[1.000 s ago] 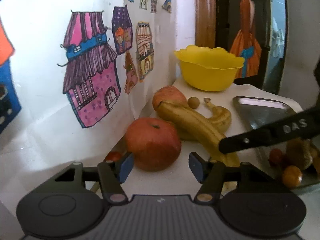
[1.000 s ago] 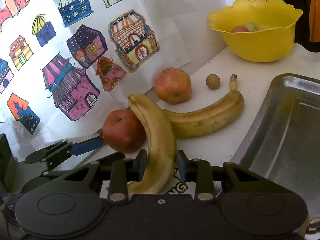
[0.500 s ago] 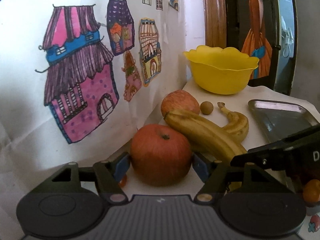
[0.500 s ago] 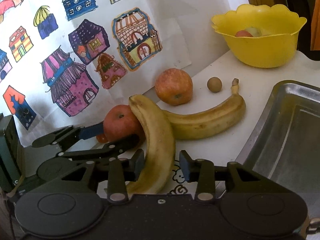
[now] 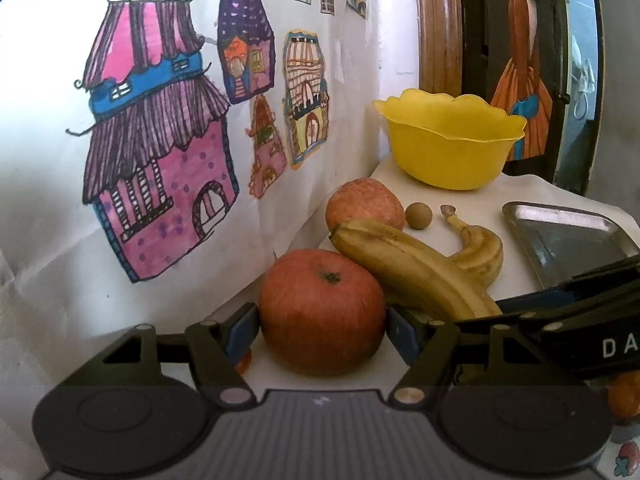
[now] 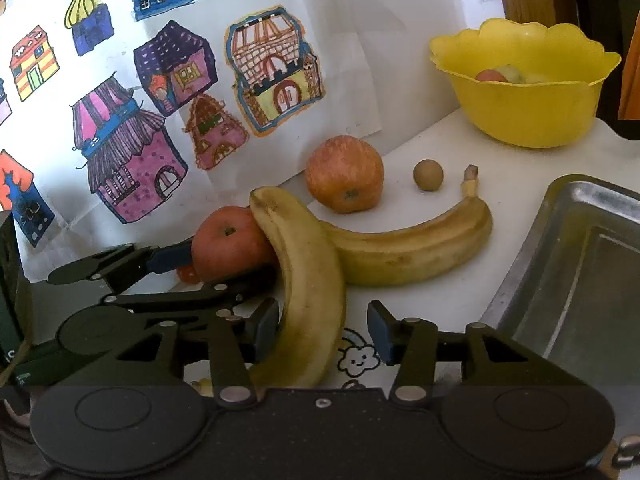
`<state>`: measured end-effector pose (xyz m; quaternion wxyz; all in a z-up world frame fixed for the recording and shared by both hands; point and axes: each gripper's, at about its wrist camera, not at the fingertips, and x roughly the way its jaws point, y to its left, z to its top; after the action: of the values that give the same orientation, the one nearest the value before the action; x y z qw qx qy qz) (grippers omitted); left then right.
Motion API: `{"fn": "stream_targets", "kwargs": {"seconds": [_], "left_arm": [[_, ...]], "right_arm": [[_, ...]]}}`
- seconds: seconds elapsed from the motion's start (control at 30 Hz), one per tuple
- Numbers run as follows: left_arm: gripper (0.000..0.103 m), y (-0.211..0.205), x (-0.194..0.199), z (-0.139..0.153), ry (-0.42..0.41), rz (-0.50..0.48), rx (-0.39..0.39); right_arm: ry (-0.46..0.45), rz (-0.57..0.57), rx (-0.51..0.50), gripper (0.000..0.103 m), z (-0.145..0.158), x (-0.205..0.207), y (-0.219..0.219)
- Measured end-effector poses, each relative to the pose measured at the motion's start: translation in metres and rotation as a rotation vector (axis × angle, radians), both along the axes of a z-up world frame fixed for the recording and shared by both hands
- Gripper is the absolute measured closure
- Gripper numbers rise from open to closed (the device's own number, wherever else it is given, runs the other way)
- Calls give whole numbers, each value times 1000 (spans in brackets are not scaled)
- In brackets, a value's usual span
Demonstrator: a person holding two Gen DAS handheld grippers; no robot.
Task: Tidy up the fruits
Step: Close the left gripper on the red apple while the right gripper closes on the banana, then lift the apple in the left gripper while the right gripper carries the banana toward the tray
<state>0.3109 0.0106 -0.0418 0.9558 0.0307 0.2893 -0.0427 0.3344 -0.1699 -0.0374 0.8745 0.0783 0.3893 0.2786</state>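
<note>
Two grippers at the fruit pile beside the yellow bowl (image 6: 524, 92).

The left gripper (image 5: 322, 330) has its jaws around the near apple (image 5: 322, 312), blue pads right at its sides, though I cannot tell whether they press it. The right gripper (image 6: 322, 330) holds its jaws spread either side of the near banana (image 6: 308, 280), with a gap on the right pad's side. That banana leans on the near apple and crosses a second banana (image 6: 416, 248). Nearer the bowl sit another apple (image 6: 345, 174) and a small brown round fruit (image 6: 428, 175), all on the white table (image 6: 440, 148). Right of the bananas lies a metal tray (image 6: 580, 264). The bowl holds some fruit.
</note>
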Motion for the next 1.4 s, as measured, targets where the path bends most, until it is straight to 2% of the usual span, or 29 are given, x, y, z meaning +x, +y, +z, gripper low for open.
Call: {"fn": "stream_targets", "kwargs": {"seconds": [0.03,0.33,0.5,0.8,1.07,1.4], "left_arm": [[30,0,-2,0,3,-2,-3],[30,6,-33,7,45,1,-28],[30,12,-63,12,75,-7,-64],[30,13,-132,17,92,-63,-67],[30,11,-178,20,81,-96,-91],[29,10,-182,17,60,-65,-111]], "right_arm": [[1,5,7,65,1,-1,1],[29,4,-46,65,2,-25,5],[28,35,-81,65,8,-52,8],[40,50,-98,65,15,-118,-2],[8,6,-115,65,15,-165,-10],[-127,-28,-241,64,9,-175,12]]}}
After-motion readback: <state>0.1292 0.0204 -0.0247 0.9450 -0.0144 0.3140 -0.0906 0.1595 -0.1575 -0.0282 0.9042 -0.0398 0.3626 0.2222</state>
